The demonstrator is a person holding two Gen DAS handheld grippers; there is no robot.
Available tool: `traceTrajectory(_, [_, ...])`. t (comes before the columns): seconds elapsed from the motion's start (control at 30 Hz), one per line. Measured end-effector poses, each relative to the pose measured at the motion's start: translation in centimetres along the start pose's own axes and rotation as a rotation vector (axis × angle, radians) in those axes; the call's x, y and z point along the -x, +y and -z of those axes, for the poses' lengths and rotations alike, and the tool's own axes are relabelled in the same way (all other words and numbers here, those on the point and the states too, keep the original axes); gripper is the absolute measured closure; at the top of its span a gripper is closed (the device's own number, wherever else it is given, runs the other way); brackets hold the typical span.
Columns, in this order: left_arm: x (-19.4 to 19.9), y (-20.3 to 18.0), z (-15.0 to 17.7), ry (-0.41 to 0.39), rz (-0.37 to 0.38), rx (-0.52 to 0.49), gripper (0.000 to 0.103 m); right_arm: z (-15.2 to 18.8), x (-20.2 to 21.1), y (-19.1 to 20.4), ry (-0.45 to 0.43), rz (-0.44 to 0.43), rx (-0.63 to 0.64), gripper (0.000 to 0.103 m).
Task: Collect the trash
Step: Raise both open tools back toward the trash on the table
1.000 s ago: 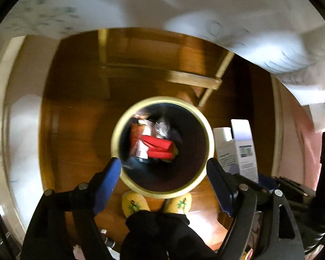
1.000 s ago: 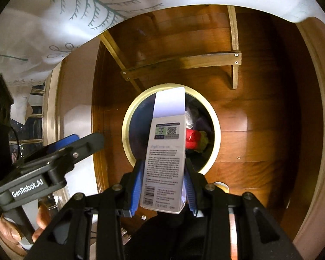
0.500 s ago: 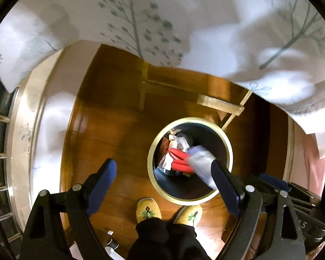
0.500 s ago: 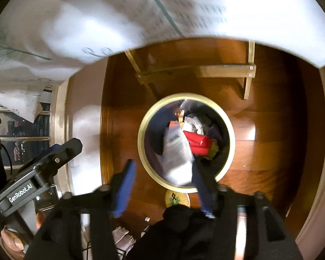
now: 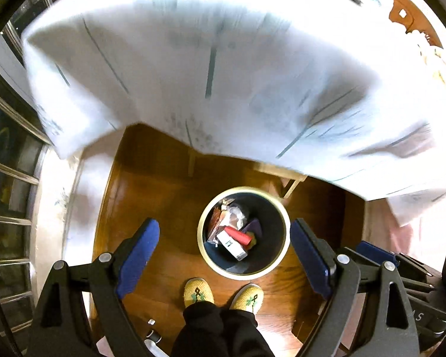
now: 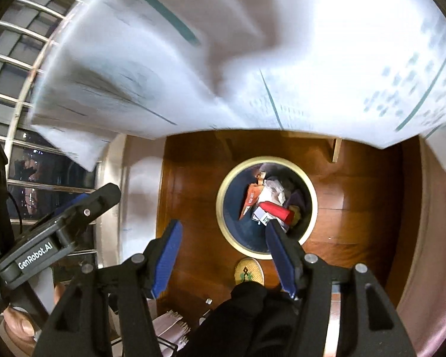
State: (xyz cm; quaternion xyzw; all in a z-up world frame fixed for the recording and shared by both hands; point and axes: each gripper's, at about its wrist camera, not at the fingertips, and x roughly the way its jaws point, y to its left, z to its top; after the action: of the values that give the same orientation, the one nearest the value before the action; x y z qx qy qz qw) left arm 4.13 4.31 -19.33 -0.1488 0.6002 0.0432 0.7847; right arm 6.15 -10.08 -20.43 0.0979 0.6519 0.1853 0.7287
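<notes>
A round bin (image 5: 205,257) with a pale yellow rim stands on the wooden floor below both grippers. Inside it lie a white box (image 5: 232,244), a red packet (image 5: 238,235) and crumpled wrappers. My left gripper (image 5: 224,223) hangs high above the bin, open, with nothing between its blue pads. In the right wrist view the bin (image 6: 223,199) sits ahead and to the right, with the white box (image 6: 260,215) and the red packet (image 6: 275,209) in it. My right gripper (image 6: 223,224) is open and empty too. The left gripper's body (image 6: 59,232) shows at the left of that view.
A white tablecloth (image 5: 223,74) with a grey plant print hangs over the top of both views. A wooden table frame (image 5: 293,180) stands behind the bin. The person's yellow slippers (image 5: 197,293) are just in front of it. Window bars (image 5: 9,178) run along the left.
My right gripper opened and the white box fell from it into the bin. Both grippers rose, so the bin looks smaller and more of the tablecloth shows.
</notes>
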Motion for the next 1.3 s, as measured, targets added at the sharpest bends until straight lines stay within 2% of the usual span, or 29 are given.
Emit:
traceTrajectory(0.47, [15.8, -2.3, -1.8, -0.192, -0.024, -0.027, 0.015, -1.2, 12.4, 4.2, -0.127, -0.07, 0.121, 0.044])
traceTrajectory(0.7, [21.6, -3.8, -2.8, -0.294, -0.045, -0.052, 0.015, -2.2, 17.4, 5.9, -0.205, -0.125, 0.162, 0.044])
traceTrajectory(1.07, [27.7, -4.3, -5.4, -0.425, -0.063, -0.043, 0.015, -5.9, 21.9, 8.2, -0.314, -0.189, 0.207, 0.044])
traceTrajectory(1.3, [27.4, -3.3, -9.1, -0.443, -0.074, -0.024, 0.015, -9.5, 21.9, 9.0, -0.323, -0.23, 0.148, 0.044])
